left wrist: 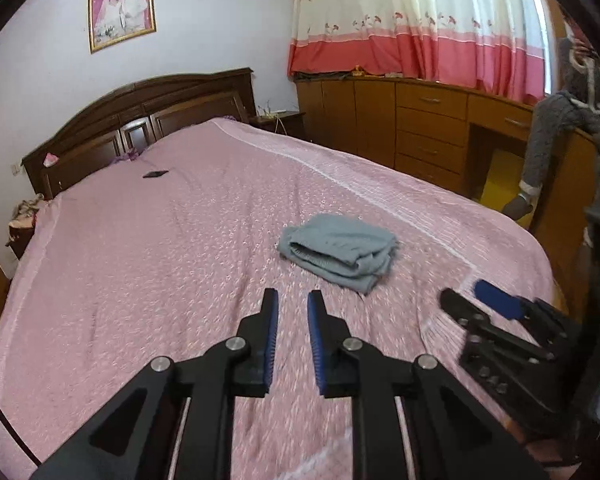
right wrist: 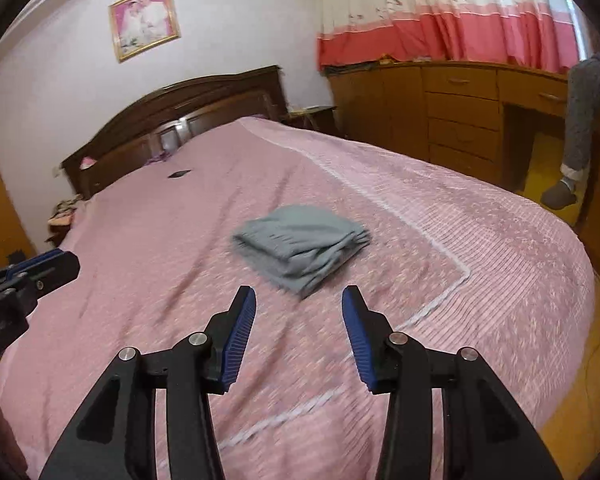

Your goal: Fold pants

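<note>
The grey-blue pants [left wrist: 340, 254] lie folded in a compact bundle on the pink bedspread [left wrist: 160, 260], also in the right wrist view [right wrist: 304, 246]. My left gripper [left wrist: 293, 300] is open with a narrow gap and empty, held above the bed just short of the bundle. My right gripper [right wrist: 299, 298] is open wider and empty, also just short of the bundle. The right gripper shows in the left wrist view [left wrist: 466, 294], and the left gripper shows at the left edge of the right wrist view [right wrist: 66, 260].
A dark wooden headboard [left wrist: 140, 120] stands at the far end. A small black object [left wrist: 155, 174] lies near it on the bed. Wooden drawers and cabinets [left wrist: 420, 128] line the right side under a pink curtain. A person's leg [right wrist: 576, 152] hangs at the far right.
</note>
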`<action>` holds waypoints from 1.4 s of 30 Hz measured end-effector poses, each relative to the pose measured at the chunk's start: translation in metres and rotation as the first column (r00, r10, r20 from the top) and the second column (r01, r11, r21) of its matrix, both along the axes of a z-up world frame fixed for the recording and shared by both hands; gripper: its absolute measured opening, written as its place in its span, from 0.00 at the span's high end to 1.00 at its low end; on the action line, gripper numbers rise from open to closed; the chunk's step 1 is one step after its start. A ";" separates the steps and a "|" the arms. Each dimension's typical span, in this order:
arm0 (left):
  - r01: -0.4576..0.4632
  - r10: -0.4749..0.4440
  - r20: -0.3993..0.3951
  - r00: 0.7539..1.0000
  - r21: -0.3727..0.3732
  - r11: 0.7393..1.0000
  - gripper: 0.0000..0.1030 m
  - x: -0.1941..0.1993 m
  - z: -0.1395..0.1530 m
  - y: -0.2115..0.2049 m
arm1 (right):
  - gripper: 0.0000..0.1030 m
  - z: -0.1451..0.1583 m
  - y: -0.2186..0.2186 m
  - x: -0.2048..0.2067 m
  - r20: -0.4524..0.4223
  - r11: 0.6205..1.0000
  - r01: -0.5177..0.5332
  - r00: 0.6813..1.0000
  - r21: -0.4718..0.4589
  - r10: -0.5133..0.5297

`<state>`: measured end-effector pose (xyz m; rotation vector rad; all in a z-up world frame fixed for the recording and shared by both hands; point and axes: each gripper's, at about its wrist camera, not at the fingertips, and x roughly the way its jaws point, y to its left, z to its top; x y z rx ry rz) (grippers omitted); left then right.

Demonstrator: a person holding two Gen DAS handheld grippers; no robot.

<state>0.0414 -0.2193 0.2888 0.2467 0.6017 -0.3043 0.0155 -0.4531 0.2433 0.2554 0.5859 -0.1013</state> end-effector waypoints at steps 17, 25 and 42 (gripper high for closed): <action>-0.161 0.159 -0.034 0.987 -0.052 0.986 0.61 -0.083 -0.060 0.073 | 0.47 -0.066 0.069 -0.013 -0.209 0.991 -0.021 0.978 -0.130 -0.006; -0.104 0.102 -0.146 0.984 -0.003 0.995 0.61 -0.089 -0.122 0.073 | 0.47 -0.091 0.067 -0.032 -0.293 0.973 -0.061 0.956 -0.224 -0.008; -0.016 -0.002 -0.264 0.965 -0.066 0.998 0.58 -0.098 -0.187 0.066 | 0.47 -0.100 0.035 -0.052 -0.229 0.980 -0.058 0.973 -0.191 0.013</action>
